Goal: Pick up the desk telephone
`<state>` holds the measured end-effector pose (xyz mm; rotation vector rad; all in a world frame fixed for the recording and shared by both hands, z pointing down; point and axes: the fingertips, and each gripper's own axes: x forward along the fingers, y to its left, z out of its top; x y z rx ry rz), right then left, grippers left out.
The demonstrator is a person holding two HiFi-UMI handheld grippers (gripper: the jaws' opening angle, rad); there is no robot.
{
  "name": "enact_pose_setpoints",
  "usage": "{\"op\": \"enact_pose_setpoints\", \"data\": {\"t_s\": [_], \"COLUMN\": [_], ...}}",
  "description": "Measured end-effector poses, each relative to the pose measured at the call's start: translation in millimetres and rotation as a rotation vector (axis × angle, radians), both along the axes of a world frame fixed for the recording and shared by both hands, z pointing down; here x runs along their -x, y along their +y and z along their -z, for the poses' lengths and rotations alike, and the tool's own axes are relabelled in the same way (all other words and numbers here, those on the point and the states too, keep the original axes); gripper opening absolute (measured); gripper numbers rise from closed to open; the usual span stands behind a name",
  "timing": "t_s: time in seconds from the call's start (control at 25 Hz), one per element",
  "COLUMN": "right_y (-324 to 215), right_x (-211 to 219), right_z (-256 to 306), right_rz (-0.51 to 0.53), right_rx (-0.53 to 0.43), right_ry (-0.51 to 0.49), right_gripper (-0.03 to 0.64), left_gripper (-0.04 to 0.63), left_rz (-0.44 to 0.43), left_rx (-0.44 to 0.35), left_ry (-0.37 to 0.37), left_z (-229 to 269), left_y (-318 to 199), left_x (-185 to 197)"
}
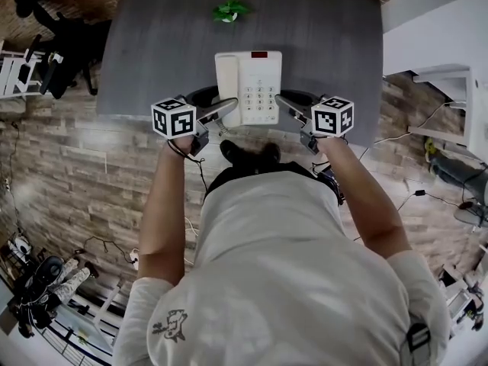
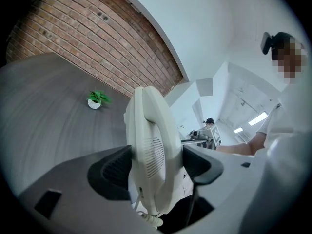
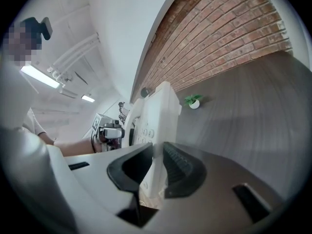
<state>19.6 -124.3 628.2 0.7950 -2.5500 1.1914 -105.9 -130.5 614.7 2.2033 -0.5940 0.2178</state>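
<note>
The white desk telephone (image 1: 249, 86), with its handset on the left and keypad on the right, is held between both grippers over the near edge of the grey desk (image 1: 168, 36). My left gripper (image 1: 226, 107) is shut on the handset side; in the left gripper view its pads press both faces of the handset (image 2: 153, 150), and the coiled cord (image 2: 151, 220) hangs below. My right gripper (image 1: 286, 101) is shut on the phone's right edge; in the right gripper view that thin edge (image 3: 156, 116) is pinched between the jaws.
A small green plant (image 1: 230, 10) in a white pot stands at the desk's far side. A dark office chair (image 1: 53, 29) is at the upper left. White furniture (image 1: 450, 82) and floor cables (image 1: 419, 193) lie to the right.
</note>
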Motion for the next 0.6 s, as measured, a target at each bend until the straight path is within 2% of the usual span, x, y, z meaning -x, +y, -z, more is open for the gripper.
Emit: {"op": "enact_pose_setpoints", "data": {"t_s": [0.28,0.6], "right_y": [16.1,19.4], "right_x": [-17.2,-19.7], "right_z": [11.7,23.7], "right_rz": [0.032,0.048], "right_rx": [-0.022,-0.013], "right_ry": [0.008,0.001], "right_gripper": [0.074,0.072], "left_gripper": [0.341,0.336], "left_rz": [0.038,0.078], "left_rx": [-0.013,-0.002], "left_ry": [0.005,0.016], "left_z": [9.9,20.6], "left_y": [21.3,28.2], "left_x": [-16.6,-17.8]}}
